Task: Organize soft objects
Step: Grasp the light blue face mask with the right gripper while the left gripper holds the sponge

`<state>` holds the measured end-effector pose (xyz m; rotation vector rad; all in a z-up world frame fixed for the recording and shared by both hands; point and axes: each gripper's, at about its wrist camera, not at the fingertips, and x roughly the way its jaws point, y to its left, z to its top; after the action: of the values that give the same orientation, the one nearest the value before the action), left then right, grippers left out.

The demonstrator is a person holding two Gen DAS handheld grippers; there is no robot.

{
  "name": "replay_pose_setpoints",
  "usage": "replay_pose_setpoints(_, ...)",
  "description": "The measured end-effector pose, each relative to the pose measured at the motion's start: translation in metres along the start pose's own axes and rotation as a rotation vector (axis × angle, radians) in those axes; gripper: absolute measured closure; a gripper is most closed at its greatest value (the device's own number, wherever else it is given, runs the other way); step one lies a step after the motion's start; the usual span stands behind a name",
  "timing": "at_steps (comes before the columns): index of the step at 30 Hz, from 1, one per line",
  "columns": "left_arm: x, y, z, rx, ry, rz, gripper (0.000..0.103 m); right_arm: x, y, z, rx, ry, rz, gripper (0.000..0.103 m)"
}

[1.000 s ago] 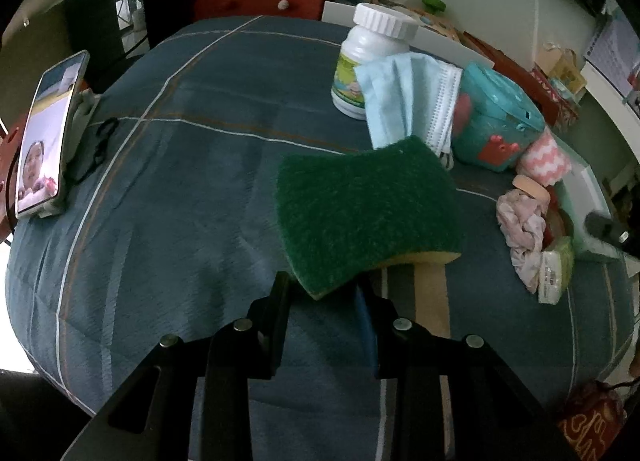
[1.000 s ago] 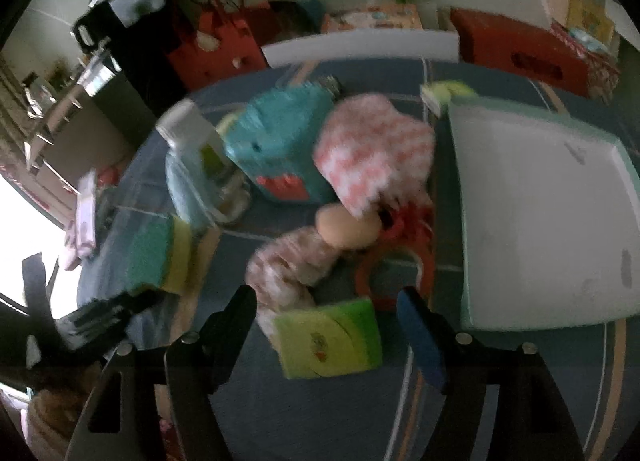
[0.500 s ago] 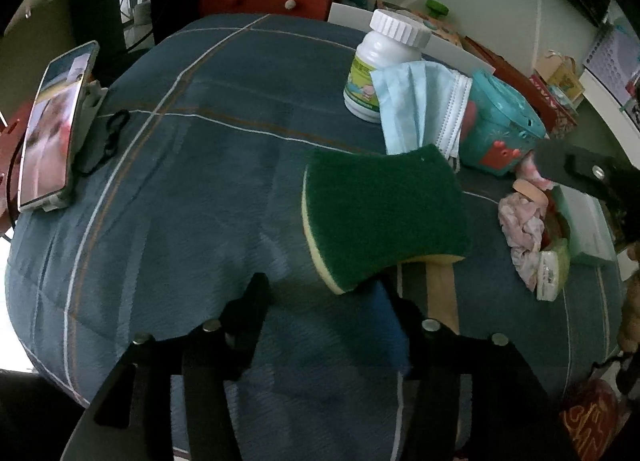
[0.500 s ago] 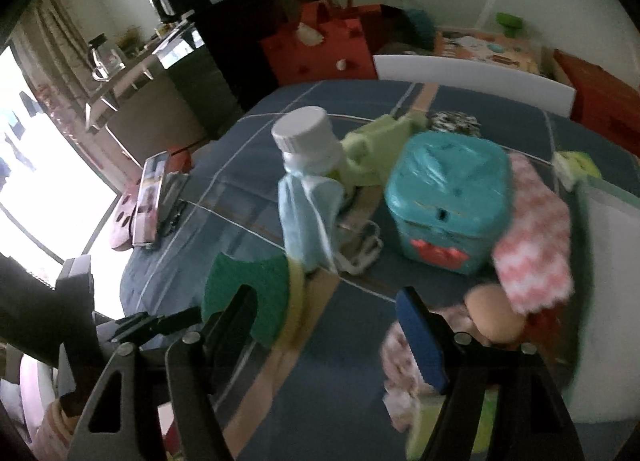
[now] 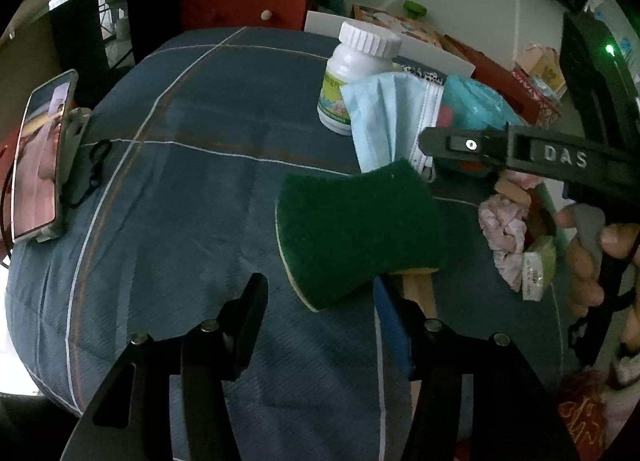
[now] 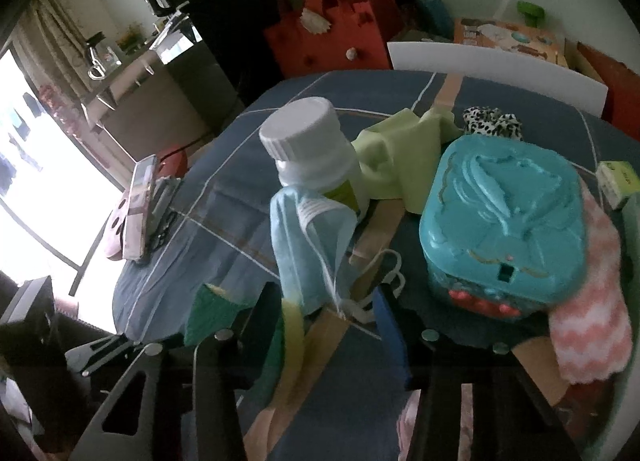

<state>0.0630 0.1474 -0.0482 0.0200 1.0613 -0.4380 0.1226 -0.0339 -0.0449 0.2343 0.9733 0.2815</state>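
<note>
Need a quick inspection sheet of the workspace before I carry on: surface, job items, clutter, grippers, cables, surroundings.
Surface: blue striped cloth, mostly bare on the left.
Job's things: green sponge lying flat; blue face mask draped against the white bottle; green cloth; pink-white cloth.
Clutter: teal box, phone on stand.
Grippers: left gripper open, sponge corner between the jaws; right gripper closing around the mask, pads not pressing.
Cables: black cord by phone.
Surroundings: red bag.
</note>
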Motion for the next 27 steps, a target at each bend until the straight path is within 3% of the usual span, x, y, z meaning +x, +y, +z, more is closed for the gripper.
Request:
replay_pose_setpoints(4,0.006,0.000,0.001,0.000,0.007,-0.012,0.047,0.010,-0.005,0.002,0.023,0.006,0.001,0.057)
replay_pose_setpoints(10,0.013,0.003,-0.001,-0.005,0.022,-0.011,0.047,0.021,-0.008,0.002,0.039,0.013,0.033,0.069)
replay_pose_setpoints(12,0.014,0.003,-0.002,-0.003,0.024,-0.008,0.047,0.023,-0.007,0.001,0.039,0.016,0.044,0.076)
replay_pose_setpoints(14,0.015,0.003,-0.002,-0.001,0.021,-0.005,0.047,0.024,-0.008,0.000,0.043,0.014,0.053,0.092)
replay_pose_setpoints(18,0.015,0.002,-0.003,0.014,0.005,-0.007,0.047,0.020,-0.007,-0.002,0.044,0.003,0.067,0.097)
replay_pose_setpoints(20,0.014,0.000,-0.003,0.029,-0.006,-0.004,0.051,0.019,-0.005,-0.002,0.038,-0.001,0.069,0.097)
replay_pose_setpoints(22,0.014,-0.004,-0.002,0.054,-0.009,-0.013,0.063,0.019,-0.003,-0.003,0.035,0.001,0.073,0.097)
replay_pose_setpoints(27,0.013,-0.014,-0.002,0.117,-0.025,0.011,0.072,0.020,-0.003,-0.005,0.040,0.007,0.077,0.097)
